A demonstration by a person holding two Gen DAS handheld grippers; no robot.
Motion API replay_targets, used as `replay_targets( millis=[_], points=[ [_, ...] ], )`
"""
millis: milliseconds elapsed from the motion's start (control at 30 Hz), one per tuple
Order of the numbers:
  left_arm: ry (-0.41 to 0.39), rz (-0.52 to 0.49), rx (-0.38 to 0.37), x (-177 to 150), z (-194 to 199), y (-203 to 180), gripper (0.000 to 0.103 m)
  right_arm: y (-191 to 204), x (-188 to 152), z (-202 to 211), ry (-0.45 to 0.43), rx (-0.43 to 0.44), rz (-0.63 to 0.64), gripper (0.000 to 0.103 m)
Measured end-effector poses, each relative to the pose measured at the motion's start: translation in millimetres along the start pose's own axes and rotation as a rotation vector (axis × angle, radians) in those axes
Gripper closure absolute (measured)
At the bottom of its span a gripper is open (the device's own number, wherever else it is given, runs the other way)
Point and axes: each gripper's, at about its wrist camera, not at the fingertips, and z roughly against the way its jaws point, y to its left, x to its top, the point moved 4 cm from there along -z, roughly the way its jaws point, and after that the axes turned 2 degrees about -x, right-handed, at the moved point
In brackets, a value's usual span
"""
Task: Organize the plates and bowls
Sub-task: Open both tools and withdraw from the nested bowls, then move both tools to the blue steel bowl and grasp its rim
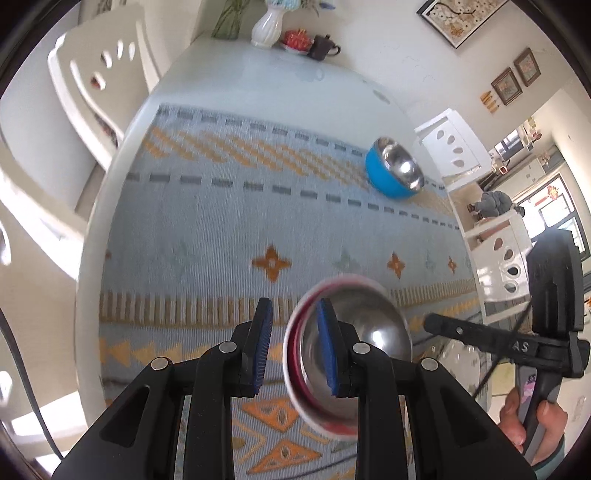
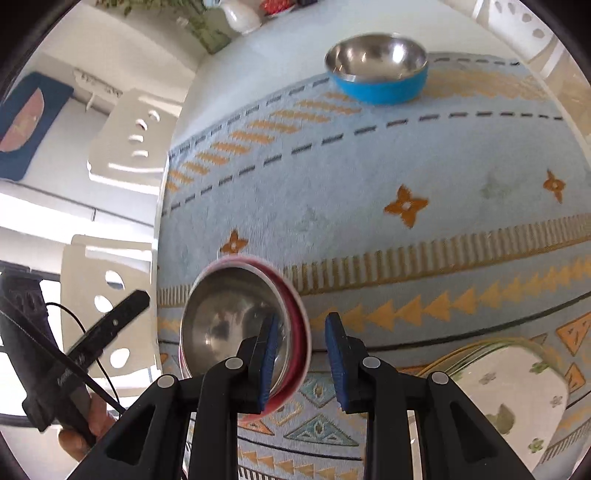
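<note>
Both jaws grip the red bowl (image 1: 347, 362) off the worktop; the blue bowl (image 1: 393, 171), at one o'clock, awaits stacking.

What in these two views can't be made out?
- Red bowl, lower edge: both views, hidden behind the left claw and right claw; rim blurred.
- Floral plate: right wrist view, cut by the frame edge and covered by the right claw.
- Vase, top: left wrist view, cut by the edge.
</note>
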Motion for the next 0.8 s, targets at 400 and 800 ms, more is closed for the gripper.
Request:
replay_targets(
  millis=[400,800],
  points=[
    [-0.127,-0.216,0.078,108,-6,-64,0.042,-28,96,48,-0.229,0.085,-0.05,0.045],
    [0.023,-0.252,-0.021,186,-133,-119,0.043,-114,201,4,-0.215,-0.006,-0.162,0.045]
  ],
)
